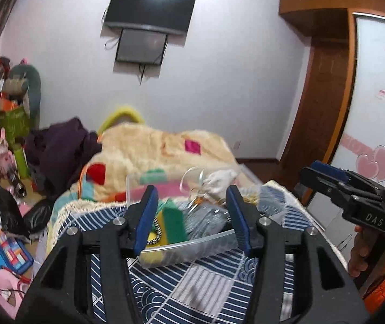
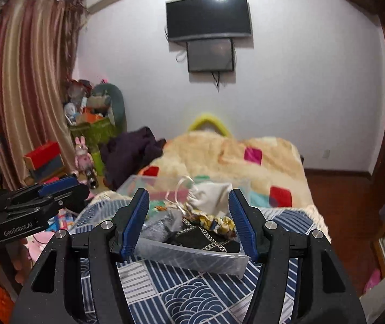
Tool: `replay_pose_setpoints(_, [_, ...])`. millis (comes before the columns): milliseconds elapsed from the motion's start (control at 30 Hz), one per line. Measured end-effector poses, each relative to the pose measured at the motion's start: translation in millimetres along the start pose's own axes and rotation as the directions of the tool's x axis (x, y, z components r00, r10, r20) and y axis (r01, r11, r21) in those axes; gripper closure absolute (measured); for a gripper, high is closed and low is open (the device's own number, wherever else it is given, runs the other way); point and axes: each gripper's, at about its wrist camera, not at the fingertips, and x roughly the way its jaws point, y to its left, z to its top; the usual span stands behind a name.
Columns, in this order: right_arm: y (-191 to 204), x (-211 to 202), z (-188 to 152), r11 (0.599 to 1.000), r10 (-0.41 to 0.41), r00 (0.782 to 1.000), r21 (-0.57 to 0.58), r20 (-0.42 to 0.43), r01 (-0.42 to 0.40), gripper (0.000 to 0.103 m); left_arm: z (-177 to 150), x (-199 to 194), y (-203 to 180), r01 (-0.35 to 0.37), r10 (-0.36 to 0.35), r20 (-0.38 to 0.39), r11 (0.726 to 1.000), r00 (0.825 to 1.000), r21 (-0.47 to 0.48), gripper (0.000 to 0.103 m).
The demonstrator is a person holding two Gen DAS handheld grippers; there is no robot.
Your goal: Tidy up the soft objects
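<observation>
A clear plastic bin (image 1: 192, 245) (image 2: 192, 256) sits on the blue-and-white patterned cloth on the bed. It holds a green-and-yellow sponge (image 1: 172, 224), grey knit fabric (image 1: 208, 220) (image 2: 162, 224), a white cloth pouch (image 1: 220, 179) (image 2: 208, 195), a black item with a chain (image 2: 206, 239) and a yellow patterned scrunchie (image 2: 219, 222). My left gripper (image 1: 192, 216) is open and empty, just in front of the bin. My right gripper (image 2: 189, 221) is open and empty, facing the bin from the same side.
A fluffy cream blanket (image 1: 152, 151) (image 2: 219, 151) with coloured patches covers the bed beyond. A dark purple garment (image 1: 60, 151) (image 2: 130, 151) lies at its left. Cluttered floor and toys (image 1: 3, 162) are on the left. A wooden wardrobe (image 1: 324, 81) stands on the right.
</observation>
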Motion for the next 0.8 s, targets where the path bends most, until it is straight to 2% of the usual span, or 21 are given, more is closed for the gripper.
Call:
replay_pose_setpoints(133, [3.1, -22.0, 0.9, 1.0, 0.004, 0.998, -0.004, 0.066, -0.004, 0.026, 2.0, -24.4, -16.8, -0.008, 0.005, 0.056, 0.999, 0.998, 0.049, 0.038])
replay_pose_setpoints(367, [6.6, -46.5, -5.2, 1.0, -0.004, 0.993, -0.01, 0.119, 0.005, 0.016, -4.6, -54.8, -33.1, -0.026, 0.017, 0.121, 0.997, 0.992, 0.074, 0.012])
replay_pose_setpoints(500, [12.4, -56.1, -12.5, 0.999, -0.024, 0.989, -0.022, 0.148, 0.027, 0.004, -10.0, -62.9, -37.1, -0.044, 0.032, 0.136, 0.996, 0.99, 0.081, 0.009])
replay_pose_setpoints(533, [12.6, -56.0, -13.7, 0.999, -0.027, 0.988, -0.023, 0.152, 0.031, 0.001, -11.9, -65.3, -39.0, -0.046, 0.034, 0.139, 0.996, 0.99, 0.079, 0.006])
replay_pose_setpoints(567, [13.6, -56.7, -15.0, 0.999, -0.028, 0.987, -0.024, 0.158, 0.032, 0.001, -13.2, -67.3, -41.2, -0.048, 0.037, 0.143, 0.996, 0.989, 0.075, 0.003])
replay_pose_setpoints(800, [18.1, -58.0, -22.4, 1.0, -0.018, 0.988, -0.019, 0.156, 0.022, 0.001, -18.0, -75.1, -42.9, -0.06, 0.047, 0.156, 0.995, 0.987, 0.08, 0.003])
